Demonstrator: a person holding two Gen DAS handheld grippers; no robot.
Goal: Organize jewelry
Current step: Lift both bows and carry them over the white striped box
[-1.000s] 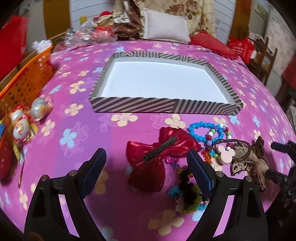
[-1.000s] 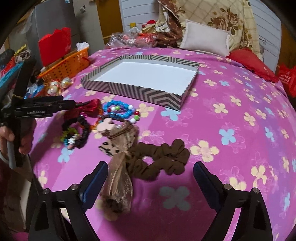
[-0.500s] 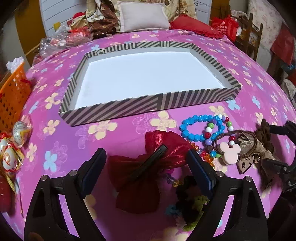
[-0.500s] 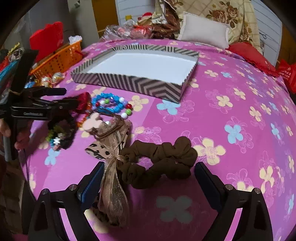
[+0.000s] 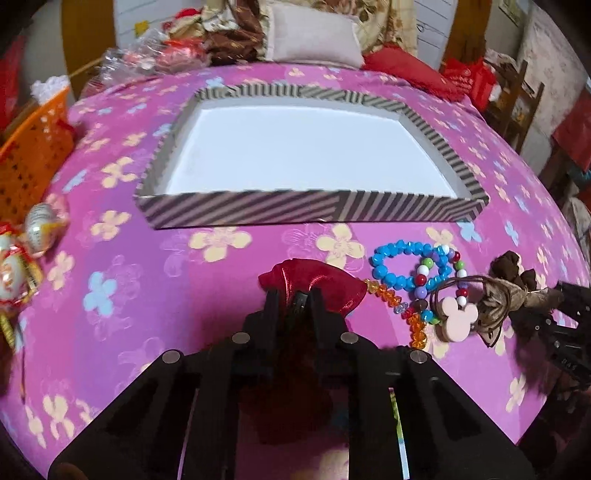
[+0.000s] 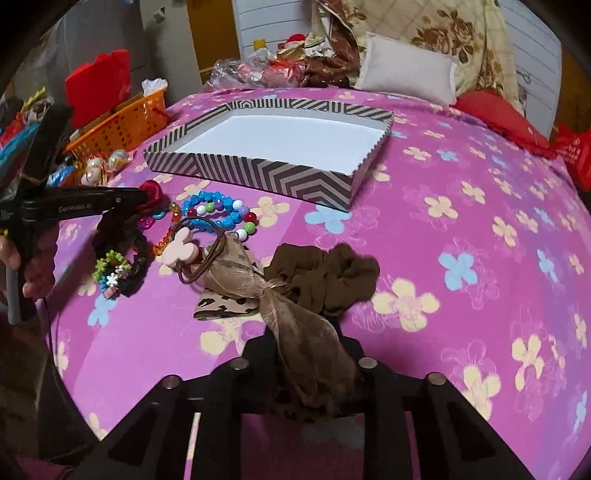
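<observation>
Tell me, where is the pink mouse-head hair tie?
In the left wrist view the pink mouse-head hair tie lies on the flowery pink cover at lower right, just below the blue bead bracelet and beside the tan ribbon bow.

At your far left an orange basket sits beside foil-wrapped sweets; beyond the pink floral bedspread lie a pale cushion and red pillow.

Behind the closed left gripper, most of the shiny red satin bow is hidden. The sheer tan ribbon bow's lower end vanishes between the right gripper's arms. An orange plastic basket is cut off at the left edge.
</observation>
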